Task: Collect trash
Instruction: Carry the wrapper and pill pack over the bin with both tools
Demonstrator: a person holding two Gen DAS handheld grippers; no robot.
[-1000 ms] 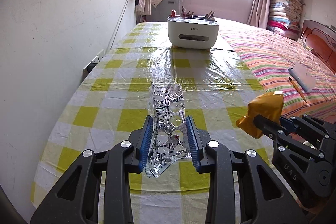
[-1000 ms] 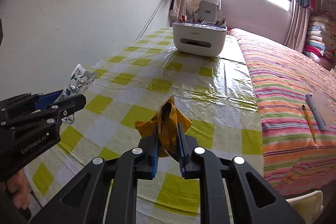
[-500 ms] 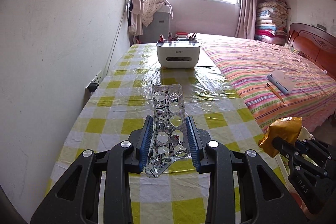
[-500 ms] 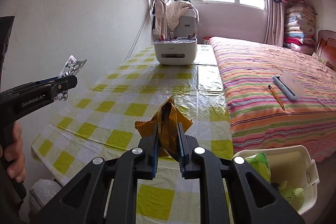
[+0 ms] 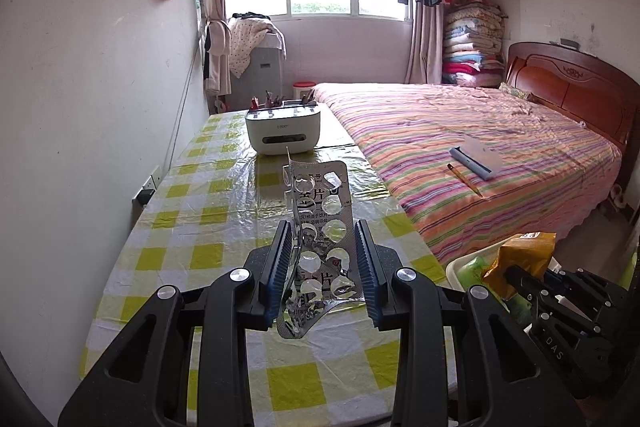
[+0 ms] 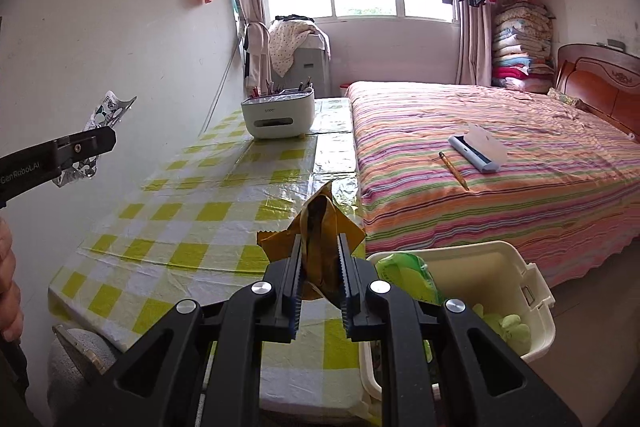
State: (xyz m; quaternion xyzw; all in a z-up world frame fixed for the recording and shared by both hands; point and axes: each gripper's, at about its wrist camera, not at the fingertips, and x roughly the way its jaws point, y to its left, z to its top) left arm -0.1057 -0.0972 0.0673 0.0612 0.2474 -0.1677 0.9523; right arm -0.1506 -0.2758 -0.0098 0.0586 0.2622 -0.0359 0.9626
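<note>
At the left, the left gripper [image 5: 323, 269] pinches a crumpled silver foil blister pack [image 5: 320, 239], held upright above the table with the yellow-and-white checked cloth [image 5: 192, 227]. It has pulled back and risen since a second ago, so the white desk organiser [image 5: 284, 131] looks farther off. To the right, the right gripper [image 6: 320, 287] is clamped on a creased amber-yellow plastic wrapper [image 6: 316, 227]. A cream plastic bin [image 6: 516, 267] holding green scraps, unseen before, now sits just right of it, beside the striped bed [image 6: 500, 167].
</note>
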